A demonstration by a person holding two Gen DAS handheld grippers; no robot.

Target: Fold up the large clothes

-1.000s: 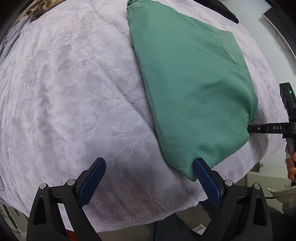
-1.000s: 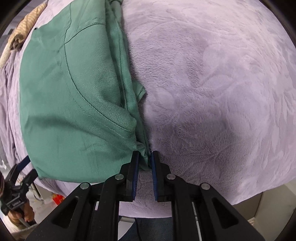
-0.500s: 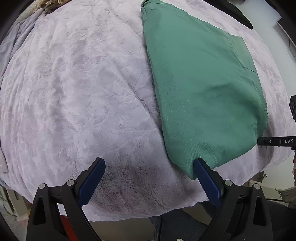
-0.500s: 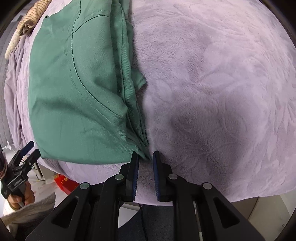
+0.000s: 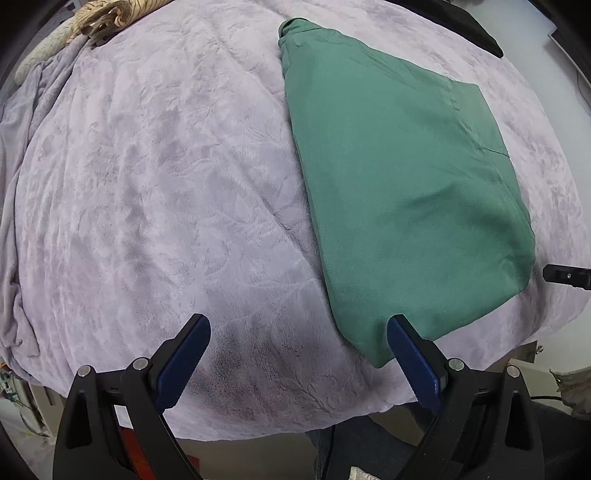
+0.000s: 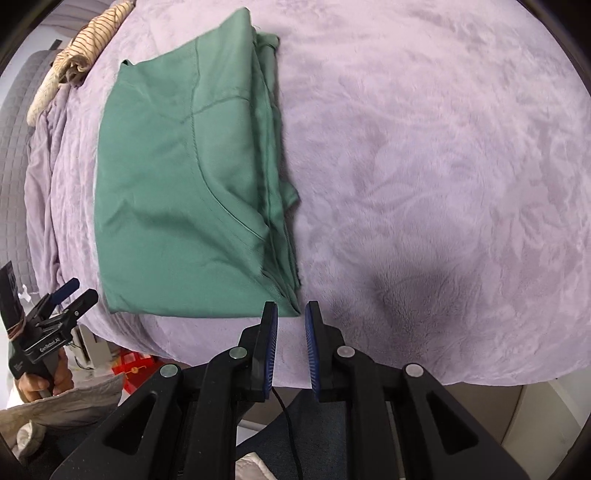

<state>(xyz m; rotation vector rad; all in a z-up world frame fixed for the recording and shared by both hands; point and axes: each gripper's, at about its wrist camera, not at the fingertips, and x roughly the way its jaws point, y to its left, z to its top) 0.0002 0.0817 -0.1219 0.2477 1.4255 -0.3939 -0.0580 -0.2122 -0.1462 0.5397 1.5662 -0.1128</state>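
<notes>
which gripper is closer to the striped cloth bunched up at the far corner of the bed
Left. The striped cloth lies far off on the side of the left gripper; the right gripper sits across the green garment from it.

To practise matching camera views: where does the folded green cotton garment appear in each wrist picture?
Left wrist: folded green cotton garment lies right of centre, on the lilac plush blanket.
Right wrist: garment lies left of centre.
Shared landmark: striped beige cloth at upper left in both.
</notes>
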